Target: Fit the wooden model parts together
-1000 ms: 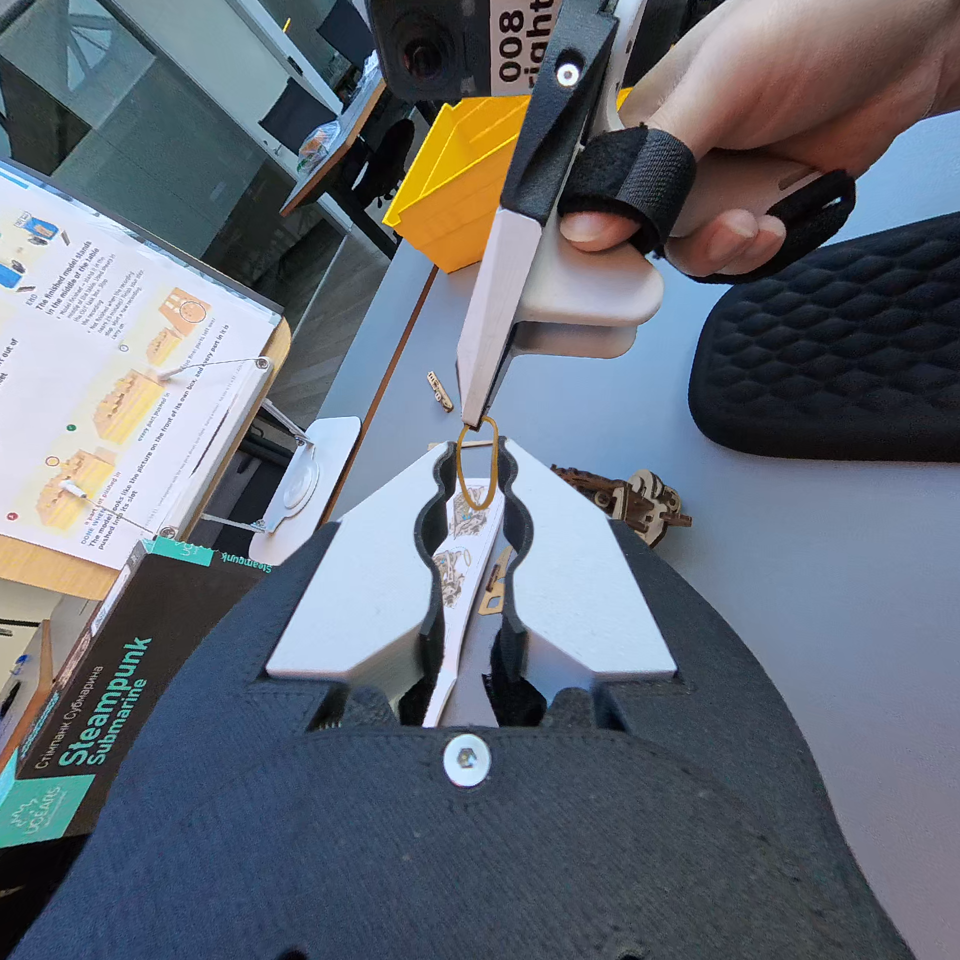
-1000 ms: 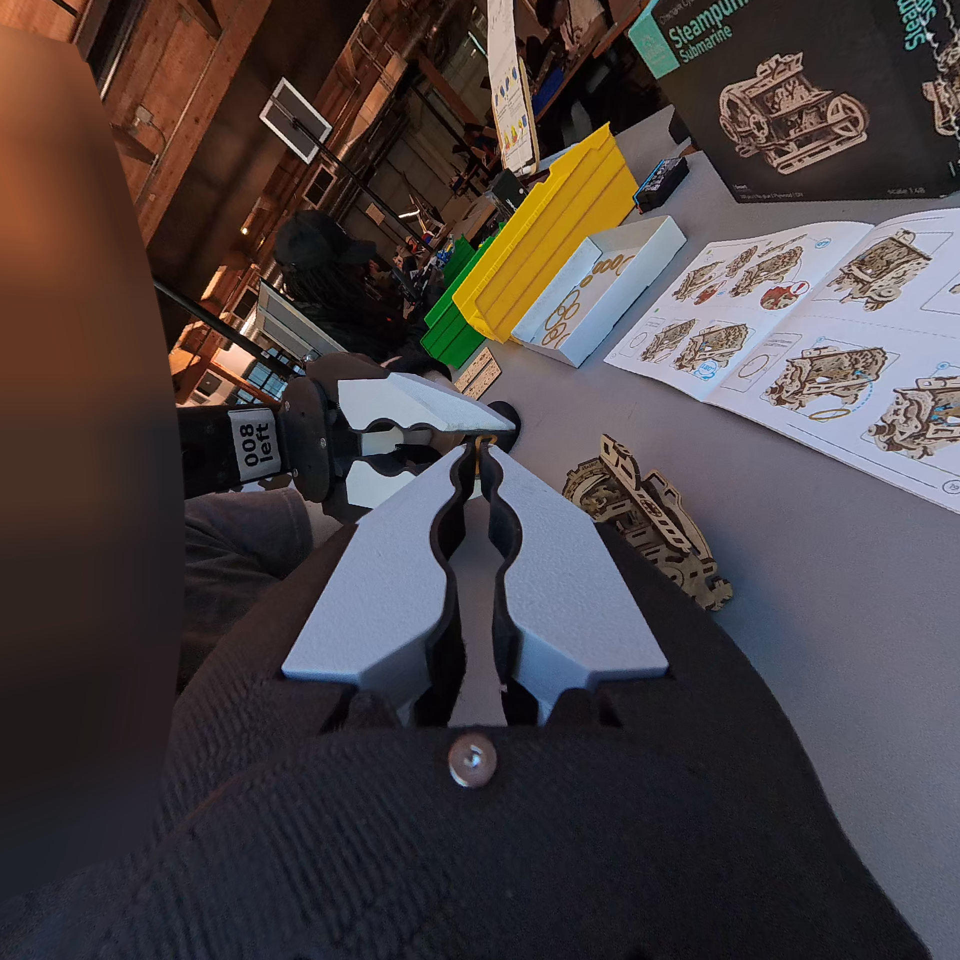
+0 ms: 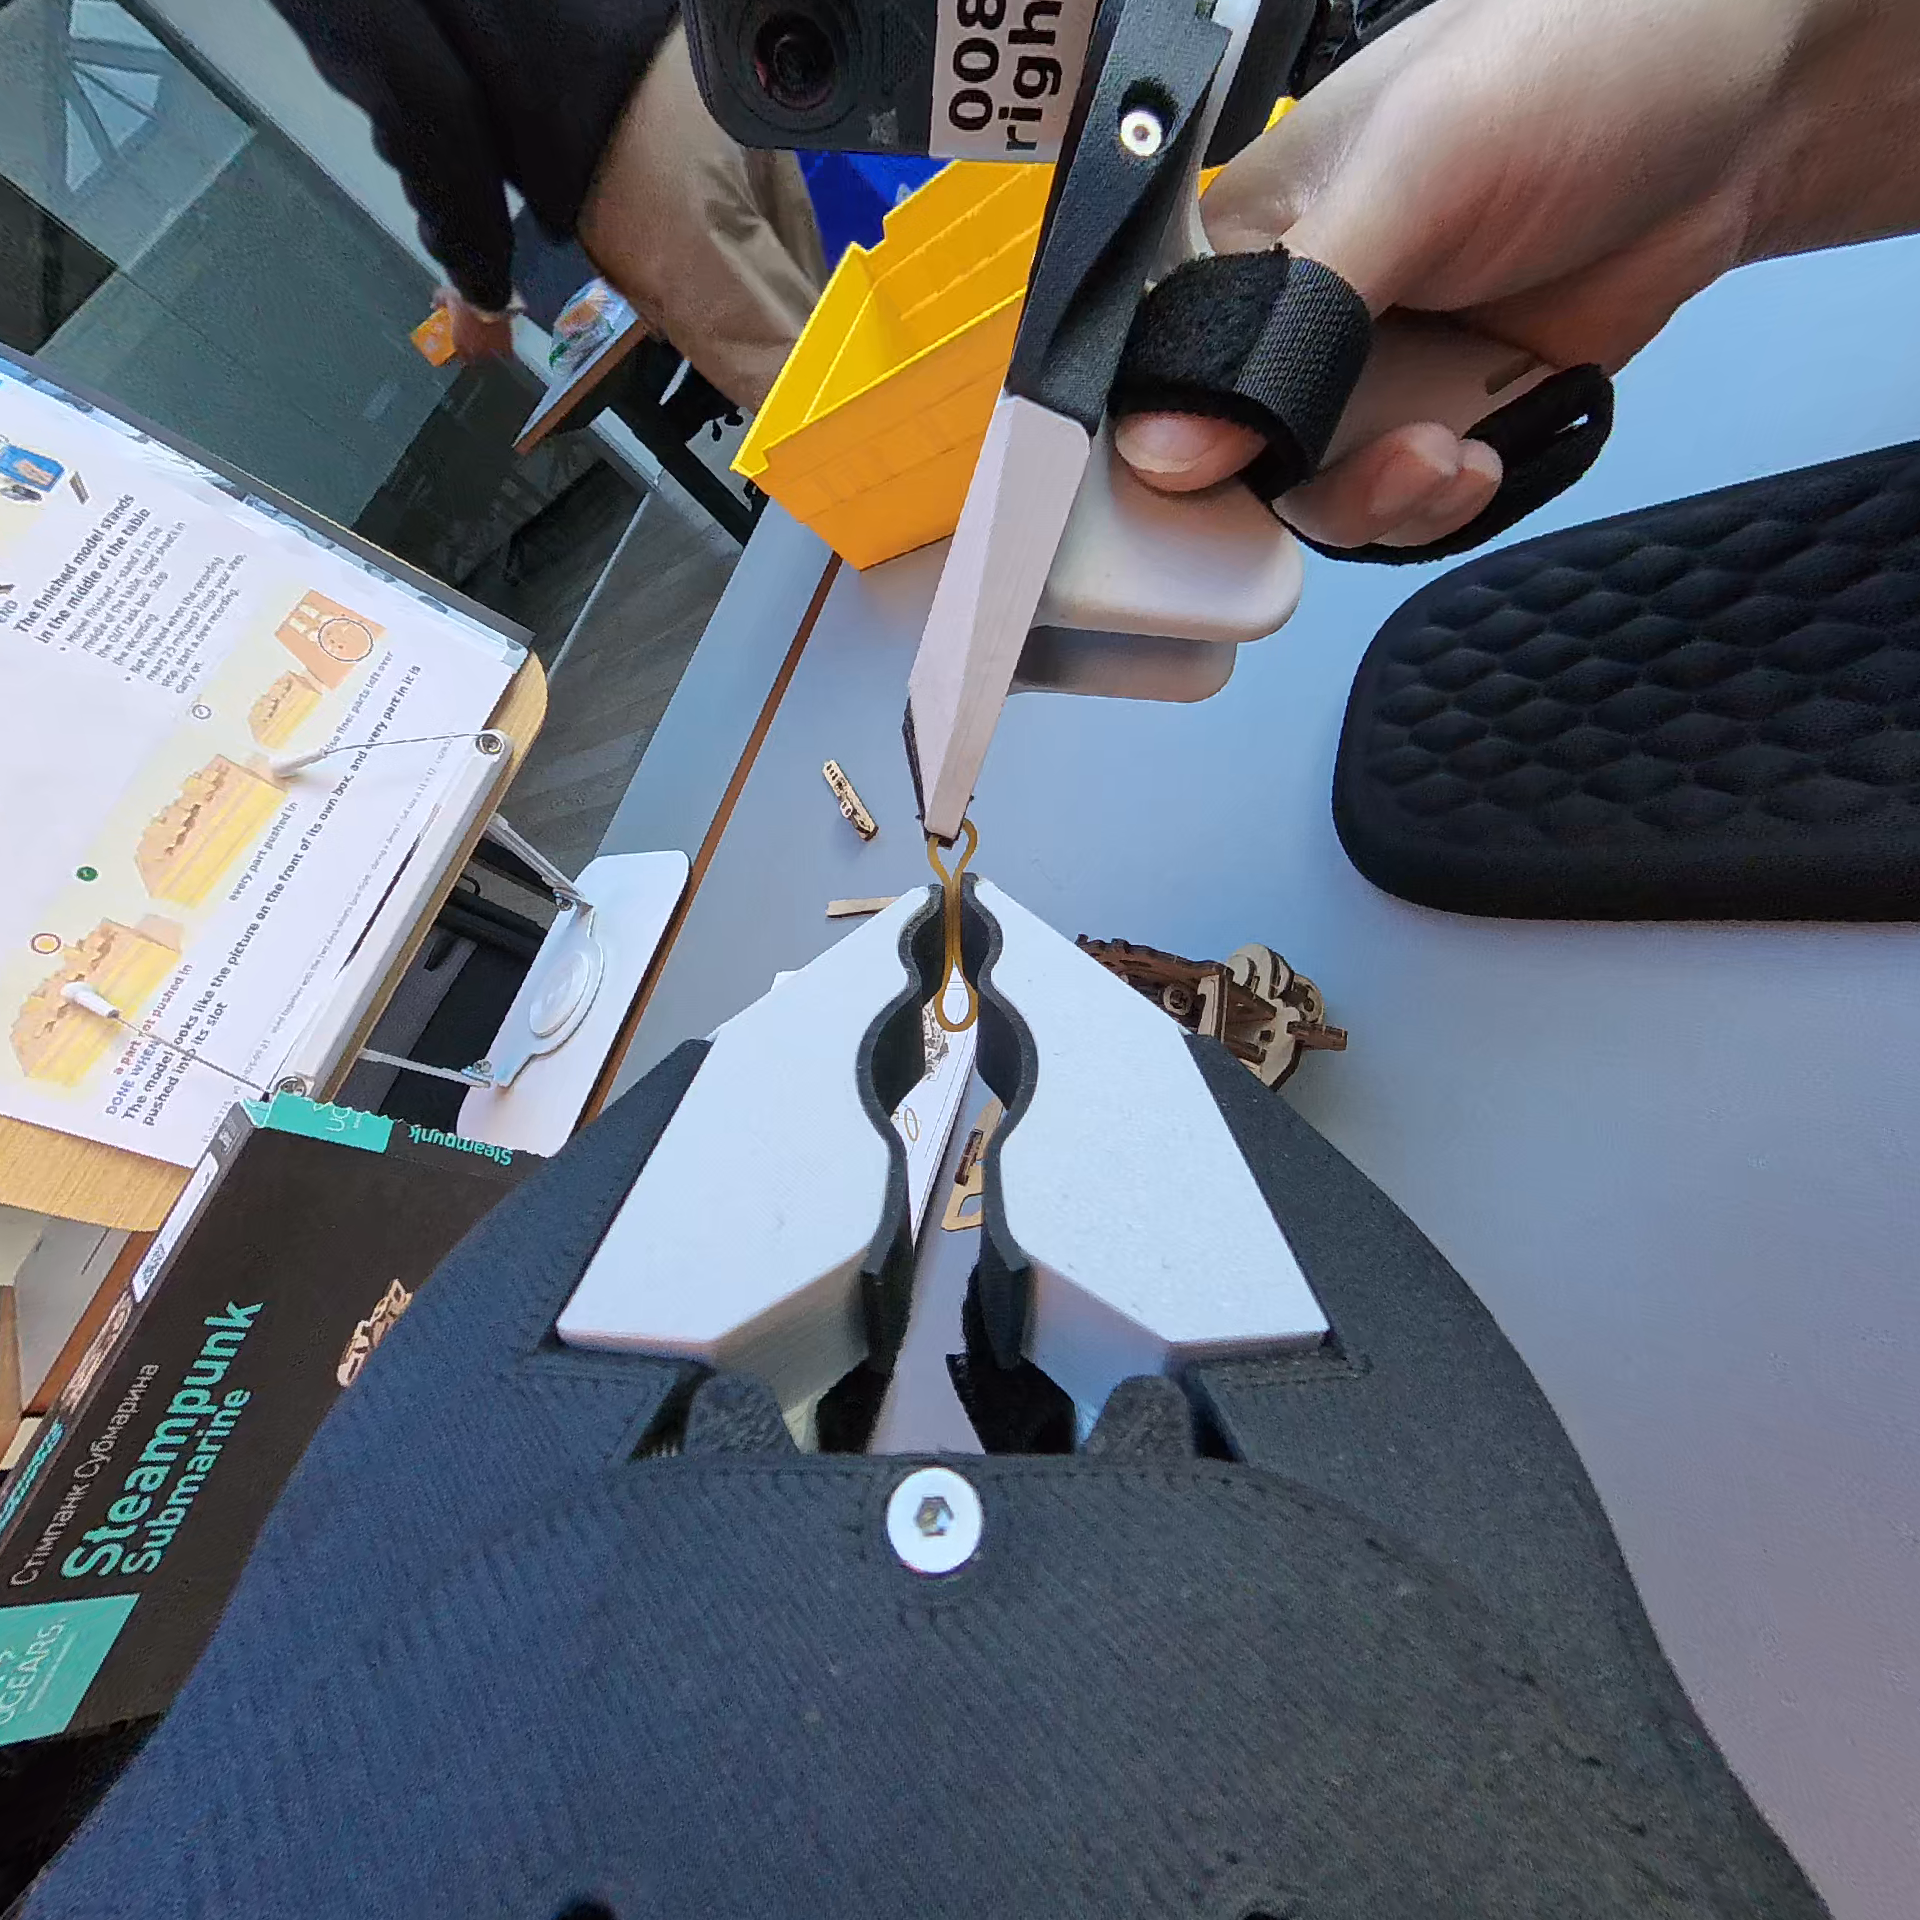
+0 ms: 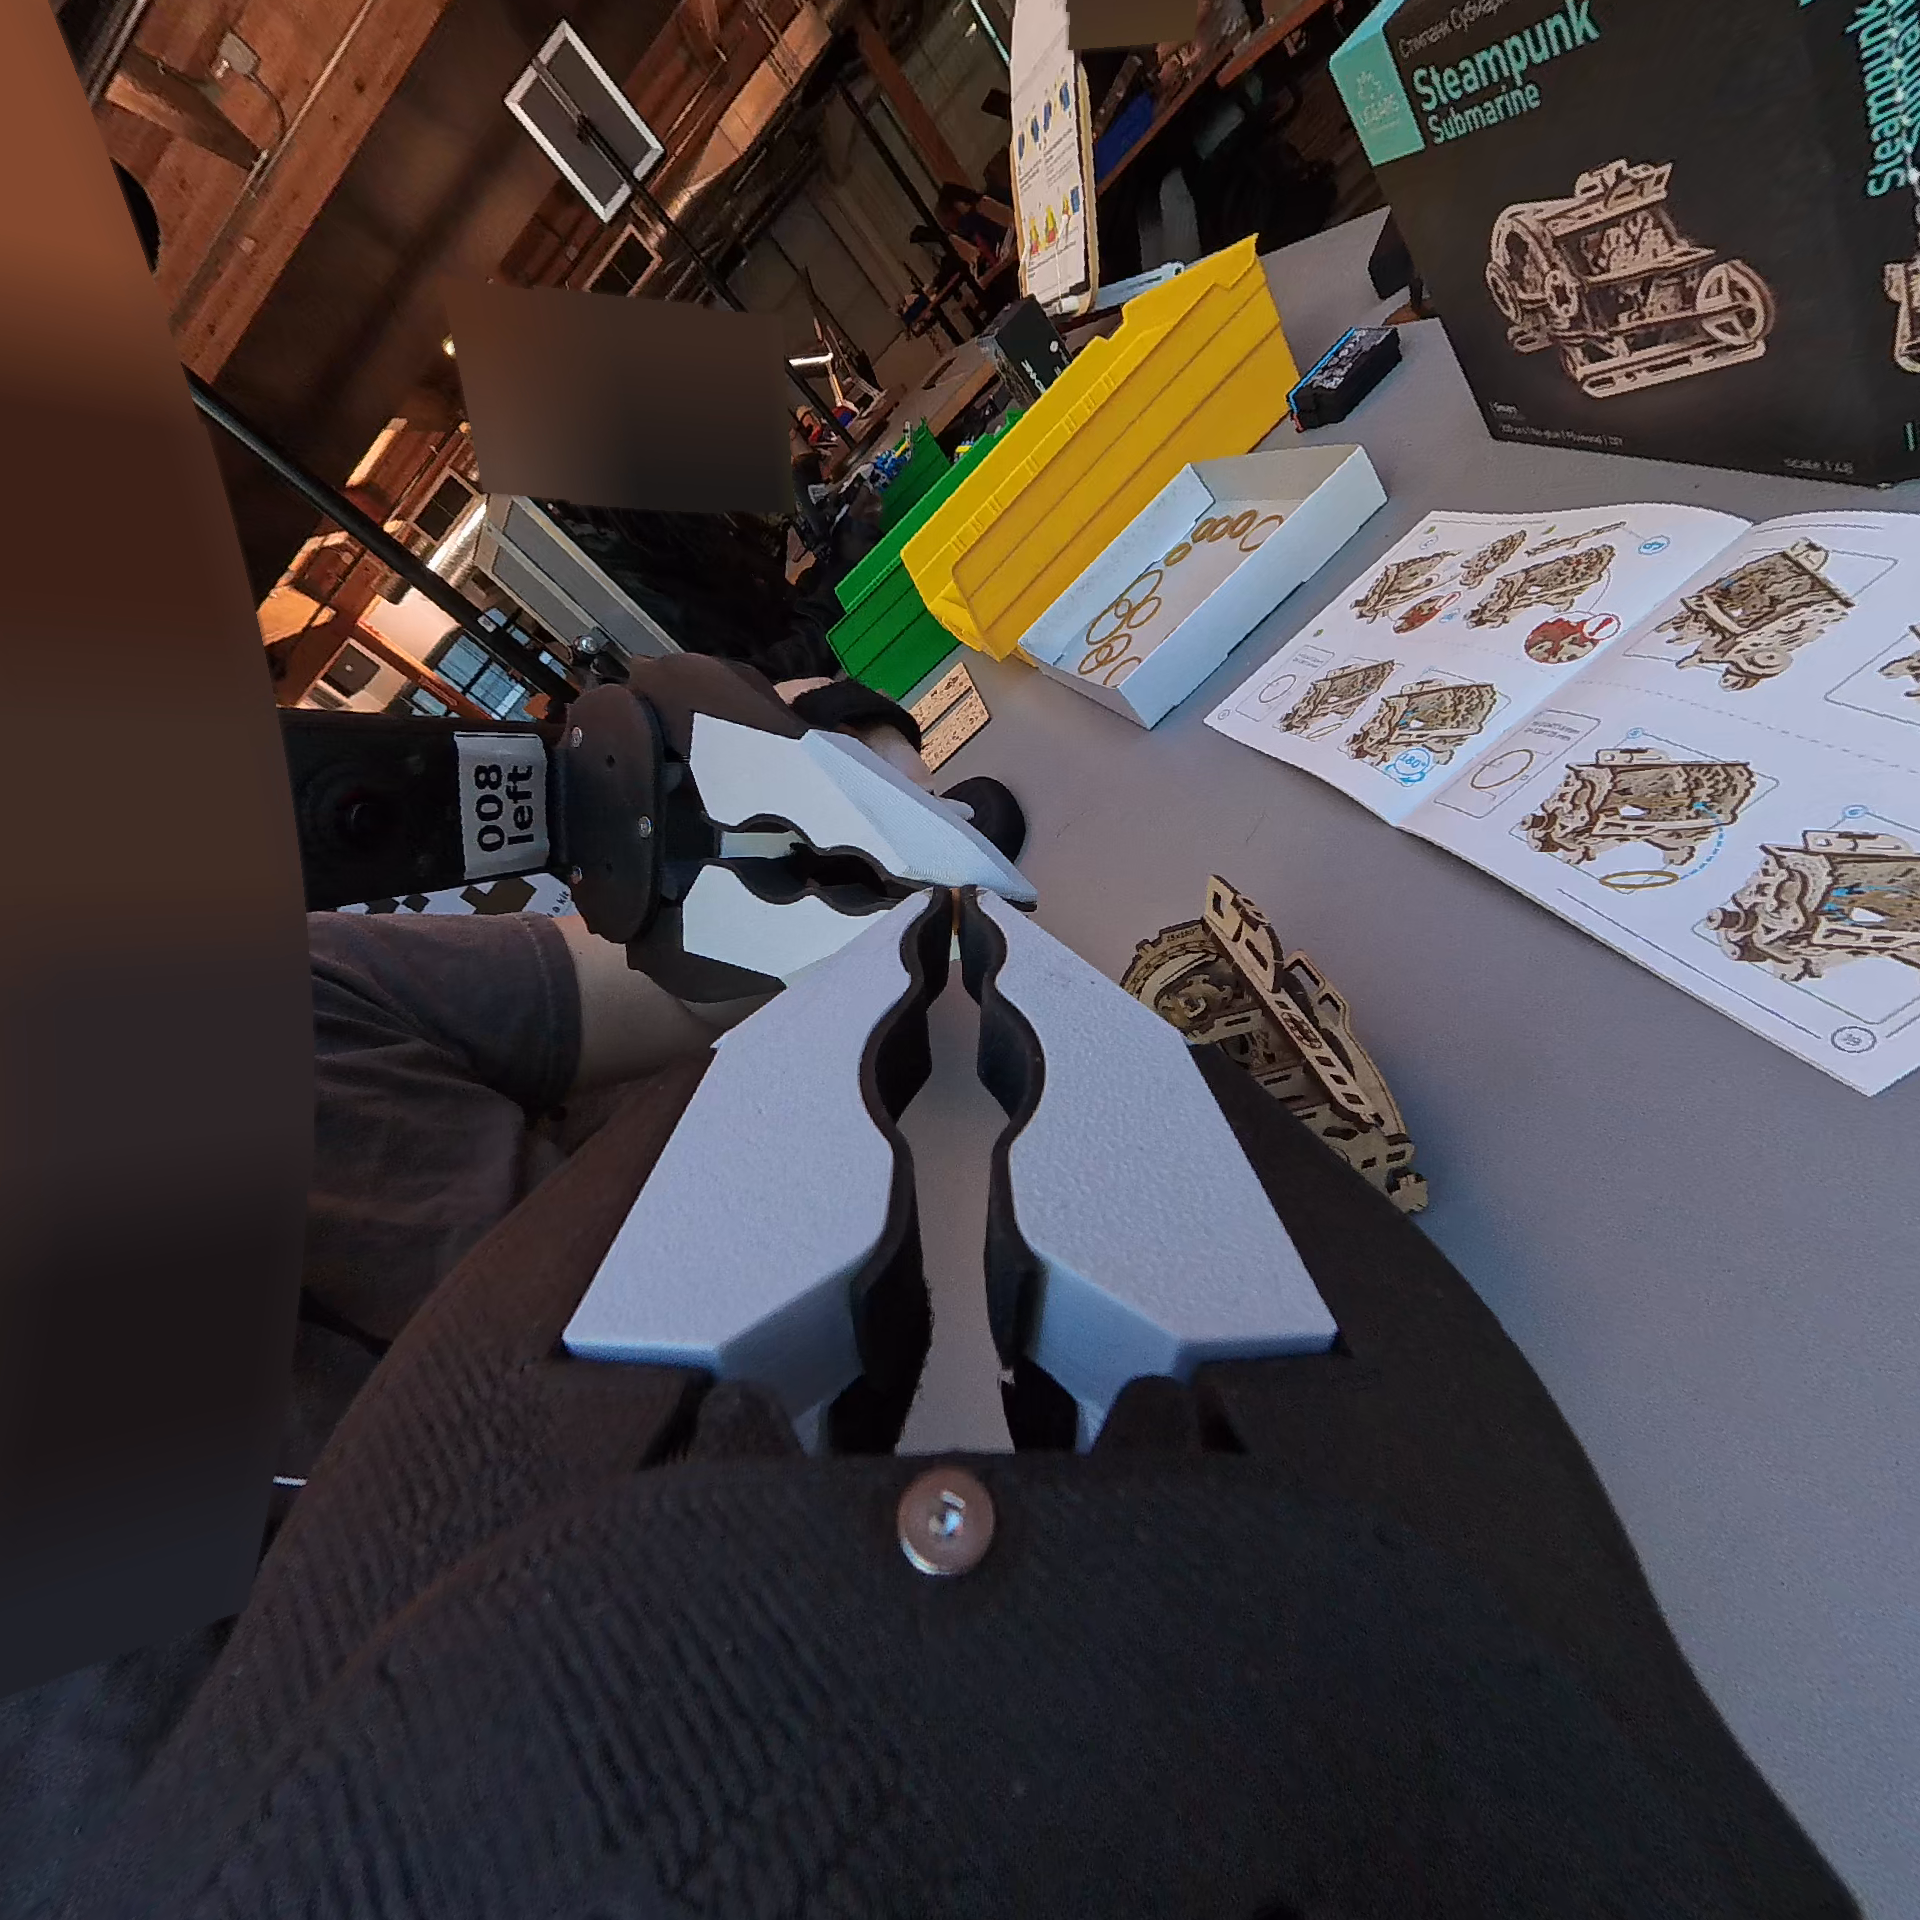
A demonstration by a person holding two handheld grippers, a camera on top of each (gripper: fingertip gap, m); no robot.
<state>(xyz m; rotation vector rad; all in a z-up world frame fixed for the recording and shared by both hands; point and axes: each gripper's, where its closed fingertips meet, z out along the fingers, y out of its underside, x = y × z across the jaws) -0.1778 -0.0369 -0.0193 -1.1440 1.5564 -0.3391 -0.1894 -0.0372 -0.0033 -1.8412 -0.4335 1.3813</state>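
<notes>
Between the two grippers, above the smooth grey counter [image 3: 1558, 1195], a thin amber rubber band [image 3: 953, 935] is stretched into a narrow figure-eight. The left gripper [image 3: 943, 896] has its pale, matte fingers with wavy black inner pads pressed together on the band's middle, so one loop sits inside the pads and a smaller loop sticks out past the tips. The right gripper [image 3: 940, 826], held by a hand [image 3: 1475, 270] strapped in with black fabric loops, comes in from above, tips pinched shut on the band's top loop. In the right wrist view the right gripper [image 4: 954, 906] shows the same closed, wavy-edged fingers meeting the left gripper [image 4: 966, 883] tip to tip.

On the counter just beyond lies the partly built wooden model [image 4: 1278, 1029], laser-cut plywood with gear-like cutouts, lying apart from both grippers. A small loose wooden piece [image 3: 850, 799] lies near the counter edge. An open instruction booklet [image 4: 1621, 748] lies beside it, with a shallow white tray [image 4: 1226, 613] of more rubber bands, a ribbed yellow bin [image 4: 1122, 468] and the dark kit box [image 4: 1662, 239] behind. A quilted black pad [image 3: 1662, 707] sits to the right.

A second ago the band hung as one open oval from the right gripper, between the left gripper's tips; now those tips have closed on it.
</notes>
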